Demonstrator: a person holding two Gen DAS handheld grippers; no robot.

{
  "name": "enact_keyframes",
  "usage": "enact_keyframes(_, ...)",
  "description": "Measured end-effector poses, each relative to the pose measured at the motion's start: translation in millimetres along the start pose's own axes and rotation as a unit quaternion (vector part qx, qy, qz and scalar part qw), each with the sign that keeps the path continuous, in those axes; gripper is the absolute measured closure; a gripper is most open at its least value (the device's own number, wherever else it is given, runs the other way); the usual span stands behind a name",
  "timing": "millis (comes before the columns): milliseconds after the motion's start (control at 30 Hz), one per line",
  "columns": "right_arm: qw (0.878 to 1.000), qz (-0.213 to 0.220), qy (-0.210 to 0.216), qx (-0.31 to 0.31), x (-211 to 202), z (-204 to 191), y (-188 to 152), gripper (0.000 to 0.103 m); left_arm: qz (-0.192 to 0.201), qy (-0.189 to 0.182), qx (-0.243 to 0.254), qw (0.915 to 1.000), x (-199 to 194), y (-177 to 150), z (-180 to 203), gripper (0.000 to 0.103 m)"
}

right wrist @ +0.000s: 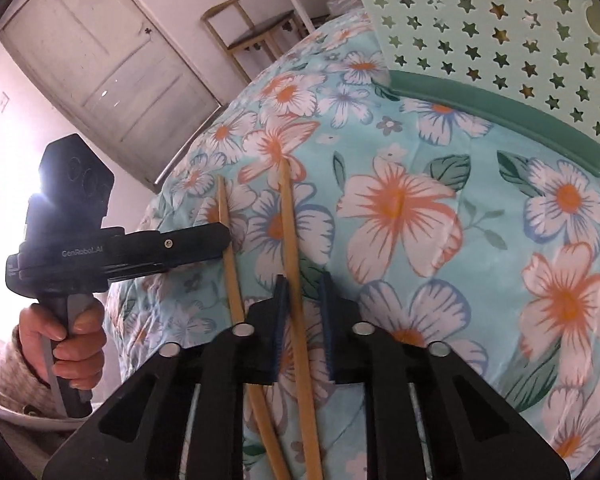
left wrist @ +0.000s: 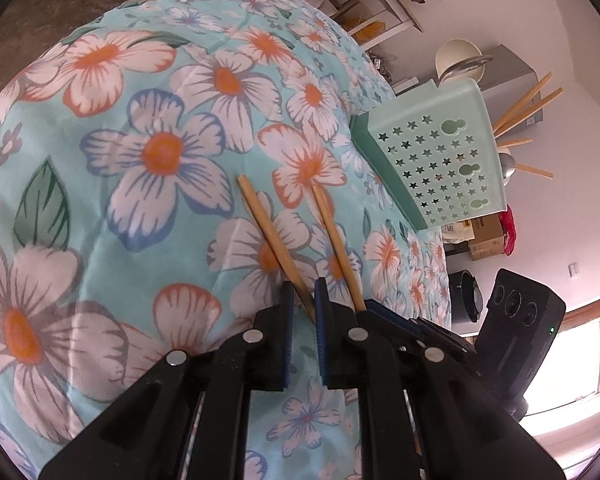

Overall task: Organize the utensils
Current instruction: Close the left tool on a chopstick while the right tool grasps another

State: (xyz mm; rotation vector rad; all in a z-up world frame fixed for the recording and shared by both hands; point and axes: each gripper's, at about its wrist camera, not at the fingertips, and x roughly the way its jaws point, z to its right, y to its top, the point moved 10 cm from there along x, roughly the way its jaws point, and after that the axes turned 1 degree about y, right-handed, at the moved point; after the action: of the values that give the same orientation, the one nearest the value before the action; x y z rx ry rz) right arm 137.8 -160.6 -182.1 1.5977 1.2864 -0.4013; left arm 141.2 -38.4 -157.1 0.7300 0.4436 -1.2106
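Note:
Two wooden chopsticks lie side by side on the floral cloth (left wrist: 100, 160). My left gripper (left wrist: 304, 300) is shut on the near end of the left chopstick (left wrist: 268, 232); in the right wrist view its fingertip (right wrist: 222, 236) sits against that stick (right wrist: 230, 264). The right chopstick (right wrist: 294, 240) runs between the jaws of my right gripper (right wrist: 305, 292). It touches the left pad, and a narrow strip of cloth shows between it and the right pad. A mint utensil holder (left wrist: 440, 152) with star holes stands beyond, with chopsticks (left wrist: 528, 108) sticking out of it.
The holder (right wrist: 500, 40) rests on a dark green tray (right wrist: 500, 120). A person's hand (right wrist: 68, 340) grips the left tool's handle. A wooden chair (right wrist: 252, 40) and a door stand beyond the table's edge. Cardboard boxes (left wrist: 484, 236) sit on the floor past the holder.

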Motion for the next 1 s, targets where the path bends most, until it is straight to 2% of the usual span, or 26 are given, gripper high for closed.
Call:
enact_keyframes(167, 0.999, 0.020, -0.015, 0.042, -20, 21, -5, 0.098, -0.020, -0.004, 0.030, 0.9994, 12, -5, 18, 0.094)
enact_keyframes(367, 0.990, 0.047, -0.054, 0.123, -66, 73, -37, 0.098, -0.058, -0.008, 0.075, 0.9954, 36, -19, 43, 0.093)
enact_keyframes(533, 0.979, 0.062, -0.042, 0.190, -90, 102, -62, 0.098, -0.068, 0.001, 0.075, 0.9949, 41, -14, 47, 0.091)
enact_keyframes(667, 0.977, 0.068, -0.036, 0.198, -94, 107, -60, 0.091, -0.067, 0.002, 0.062, 0.9958, 41, -4, 46, 0.082)
enact_keyframes(733, 0.977, 0.074, -0.041, 0.195, -96, 109, -54, 0.083, -0.064, 0.010, 0.062, 0.9960, 42, -1, 47, 0.081)
enact_keyframes(867, 0.978, 0.076, -0.055, 0.188, -85, 111, -40, 0.082, -0.062, 0.018, 0.051, 0.9966, 48, 2, 45, 0.081)
enact_keyframes(1000, 0.977, 0.078, -0.064, 0.187, -75, 112, -31, 0.082, -0.054, 0.024, 0.061, 0.9964, 51, 3, 46, 0.081)
